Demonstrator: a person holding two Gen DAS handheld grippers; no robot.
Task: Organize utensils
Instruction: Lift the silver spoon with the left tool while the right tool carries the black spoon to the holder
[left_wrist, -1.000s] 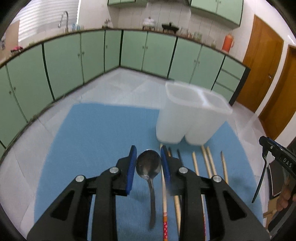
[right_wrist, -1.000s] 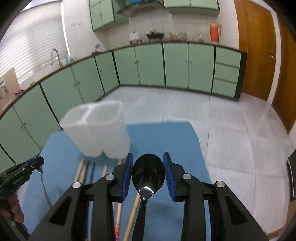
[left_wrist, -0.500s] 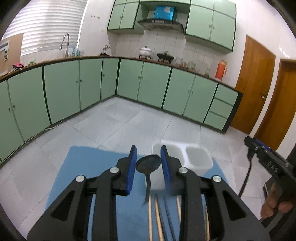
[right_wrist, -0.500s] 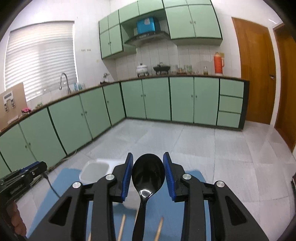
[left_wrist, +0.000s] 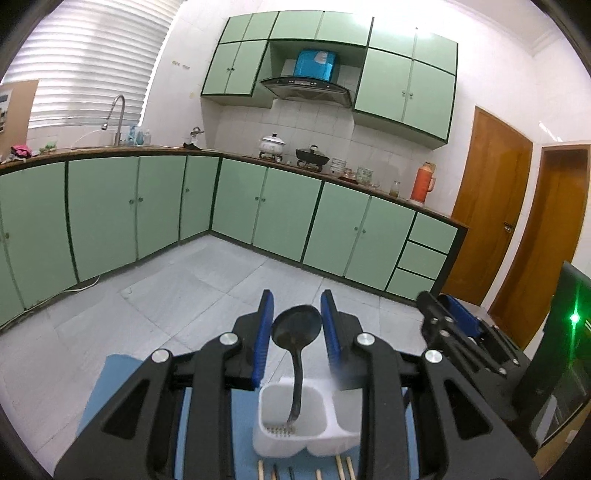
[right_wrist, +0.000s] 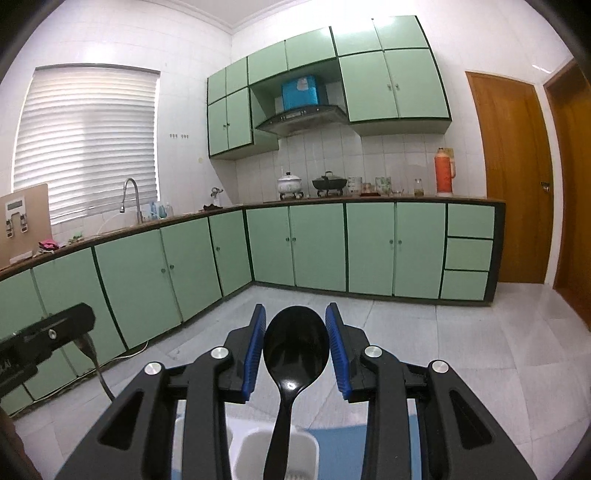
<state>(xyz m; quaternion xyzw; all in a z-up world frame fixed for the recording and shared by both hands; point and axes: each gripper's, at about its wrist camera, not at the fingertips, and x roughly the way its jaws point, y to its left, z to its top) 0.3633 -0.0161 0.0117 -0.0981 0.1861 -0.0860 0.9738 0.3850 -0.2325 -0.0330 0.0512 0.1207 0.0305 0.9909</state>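
Observation:
My left gripper (left_wrist: 296, 326) is shut on a metal spoon (left_wrist: 295, 328) by its bowl. The spoon's handle hangs down into the left compartment of a white two-compartment holder (left_wrist: 295, 428) on a blue mat (left_wrist: 99, 398). My right gripper (right_wrist: 295, 347) is shut on a black plastic spoon (right_wrist: 295, 350). Its handle points down over the white holder (right_wrist: 275, 456) below. Several wooden chopsticks (left_wrist: 343, 469) lie on the mat in front of the holder.
The right gripper's body (left_wrist: 469, 343) shows close on the right in the left wrist view. The left gripper's body (right_wrist: 40, 339) shows on the left in the right wrist view. Green kitchen cabinets (left_wrist: 258, 210) and a tiled floor lie beyond.
Both grippers have lifted and tilted up from the mat, each with its spoon. The metal spoon's handle now hangs into the holder's left compartment; the black spoon is over the holder.

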